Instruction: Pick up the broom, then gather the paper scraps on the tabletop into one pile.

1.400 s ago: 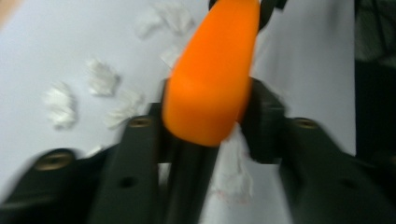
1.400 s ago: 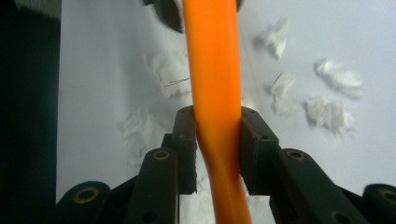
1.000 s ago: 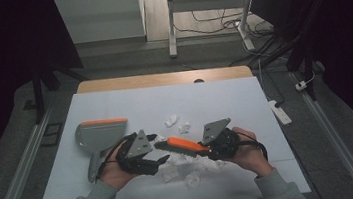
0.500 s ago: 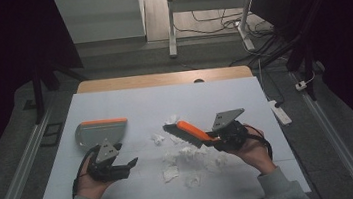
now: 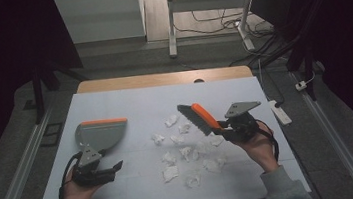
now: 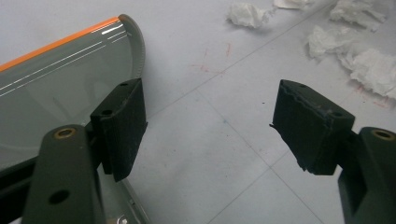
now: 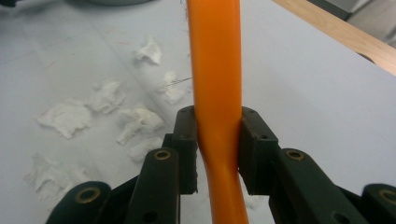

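The right gripper (image 5: 223, 124) is clamped on the orange handle of a hand brush (image 5: 199, 118), its two black jaws pressing the handle from either side, as the right gripper view shows plainly with the brush (image 7: 215, 70) running straight up between them. In the high view the brush is held off the white table (image 5: 135, 104), tilted, with its dark bristle head pointing up and to the left over the scattered tissue scraps (image 5: 185, 154). These crumpled white scraps lie loose across the middle of the table, some just below the bristles and others nearer the person's edge; in the right gripper view the scraps (image 7: 107, 100) sit to the left of the handle. The left gripper (image 5: 109, 168) rests low at the left of the table with its jaws spread wide and nothing between them. Just beyond it lies a grey dustpan (image 5: 99, 134) with an orange front edge, flat on the table; in the left gripper view the dustpan (image 6: 56, 79) lies behind the left-hand jaw, which seems to hover over its rim, though whether it touches is hard to tell. A wooden strip (image 5: 162, 79) borders the far edge of the table.
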`<state>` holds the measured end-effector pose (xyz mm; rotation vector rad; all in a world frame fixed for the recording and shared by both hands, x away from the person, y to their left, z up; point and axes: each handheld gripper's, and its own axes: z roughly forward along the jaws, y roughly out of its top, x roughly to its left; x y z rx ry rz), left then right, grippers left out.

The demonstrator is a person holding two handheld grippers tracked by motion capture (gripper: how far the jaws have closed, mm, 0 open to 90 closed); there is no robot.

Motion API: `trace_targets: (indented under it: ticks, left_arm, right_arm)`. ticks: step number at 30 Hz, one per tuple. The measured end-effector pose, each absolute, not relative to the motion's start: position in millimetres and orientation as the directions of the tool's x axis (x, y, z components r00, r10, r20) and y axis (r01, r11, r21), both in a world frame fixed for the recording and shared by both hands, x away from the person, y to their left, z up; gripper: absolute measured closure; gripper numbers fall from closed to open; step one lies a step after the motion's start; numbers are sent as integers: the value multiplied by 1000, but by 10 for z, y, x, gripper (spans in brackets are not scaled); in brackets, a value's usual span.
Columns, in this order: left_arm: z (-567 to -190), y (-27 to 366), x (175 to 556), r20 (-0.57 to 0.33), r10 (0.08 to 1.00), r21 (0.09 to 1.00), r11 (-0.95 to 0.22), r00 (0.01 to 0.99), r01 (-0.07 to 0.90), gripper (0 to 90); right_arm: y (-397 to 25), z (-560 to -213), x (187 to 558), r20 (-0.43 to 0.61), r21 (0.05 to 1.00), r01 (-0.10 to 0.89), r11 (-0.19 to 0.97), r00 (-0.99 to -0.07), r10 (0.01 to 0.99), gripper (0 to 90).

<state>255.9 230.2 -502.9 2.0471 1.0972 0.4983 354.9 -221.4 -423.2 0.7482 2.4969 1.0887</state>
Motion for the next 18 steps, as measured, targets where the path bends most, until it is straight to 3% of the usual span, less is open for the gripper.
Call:
trace_targets:
  ticks: [5,18]
  left_arm:
    - [-5044,2273,2579,-5,826,758,-364,564,540,267]
    - [-5060,2297,2571,-6,827,757,-364,562,543,267]
  right_arm:
    - [-2384,-4207,3592,-44,767,385,514,-767,640,710]
    - [-2536,-4228,3718,-70,736,426,526,-725,685,710]
